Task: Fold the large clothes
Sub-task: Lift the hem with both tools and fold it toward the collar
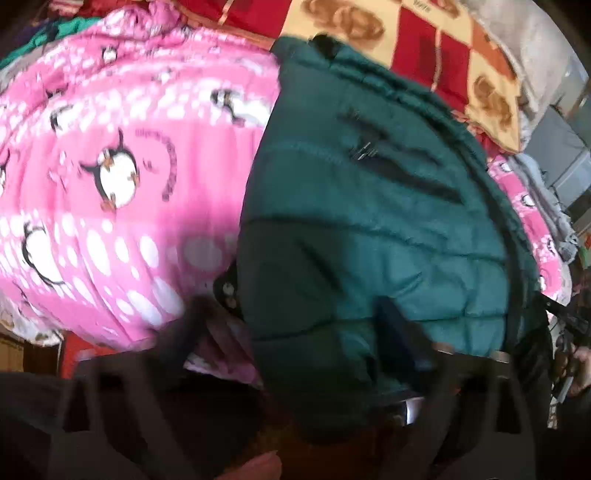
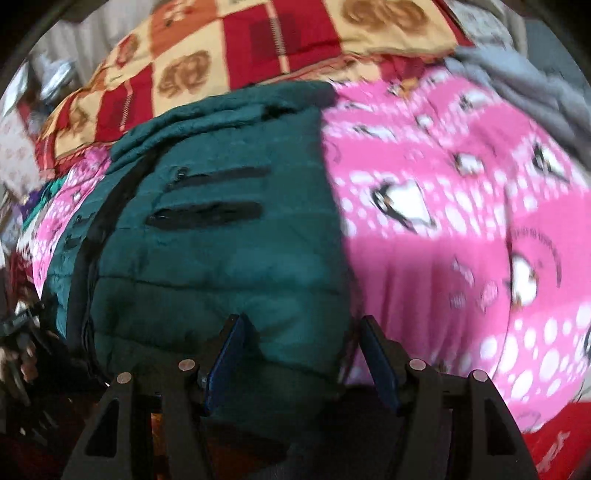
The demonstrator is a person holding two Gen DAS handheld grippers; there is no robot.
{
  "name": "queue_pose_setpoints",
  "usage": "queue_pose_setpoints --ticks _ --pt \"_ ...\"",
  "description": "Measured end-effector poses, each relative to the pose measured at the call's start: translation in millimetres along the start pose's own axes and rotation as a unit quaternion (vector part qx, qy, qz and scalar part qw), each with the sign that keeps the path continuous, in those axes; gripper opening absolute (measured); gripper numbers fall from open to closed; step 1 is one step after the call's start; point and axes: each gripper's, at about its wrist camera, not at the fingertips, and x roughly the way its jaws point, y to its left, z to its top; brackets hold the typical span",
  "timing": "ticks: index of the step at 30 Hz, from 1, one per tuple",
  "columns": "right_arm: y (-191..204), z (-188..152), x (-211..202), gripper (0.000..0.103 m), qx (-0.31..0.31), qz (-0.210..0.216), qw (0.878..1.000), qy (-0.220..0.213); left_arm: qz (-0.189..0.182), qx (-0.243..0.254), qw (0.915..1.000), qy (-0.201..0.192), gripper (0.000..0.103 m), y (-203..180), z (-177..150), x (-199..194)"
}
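Note:
A dark green quilted jacket (image 1: pixel 369 221) (image 2: pixel 221 258) lies folded on a pink penguin blanket (image 1: pixel 110 166) (image 2: pixel 443 240), its two black pocket zips facing up. My left gripper (image 1: pixel 295 321) is low over the jacket's near left corner with its jaws wide apart. One blurred finger (image 1: pixel 195 328) is over the blanket and the other over the jacket, and neither presses the cloth. My right gripper (image 2: pixel 303 325) is at the jacket's near right corner. Its blue pads (image 2: pixel 225 354) hold a thick bulge of the hem between them.
A red and yellow checked quilt (image 1: pixel 443 48) (image 2: pixel 258 40) lies behind the jacket. Grey cloth (image 2: pixel 517 74) is bunched at the far right and teal cloth (image 1: pixel 55 33) at the far left. Each view shows the other hand at the edge (image 1: pixel 572 354) (image 2: pixel 18 339).

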Motion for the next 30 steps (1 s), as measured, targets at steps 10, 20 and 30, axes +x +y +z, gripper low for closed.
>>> queue_pose_setpoints --ticks 10,20,30 --pt "3.5 -5.3 1.1 0.043 -0.016 0.089 0.996 0.014 -0.030 0.032 0.9990 0.008 0.103 -25.5 2.3 3.6" --pt "12.2 -2.0 2.9 0.035 -0.038 0.080 0.996 0.015 -0.026 -0.003 0.9988 0.040 0.103 -19.6 4.0 15.8" --pt "28.2 -11.7 -64.0 0.011 -0.085 0.146 0.978 -0.124 -0.047 0.031 0.9978 -0.034 0.012 -31.0 13.4 -72.2"
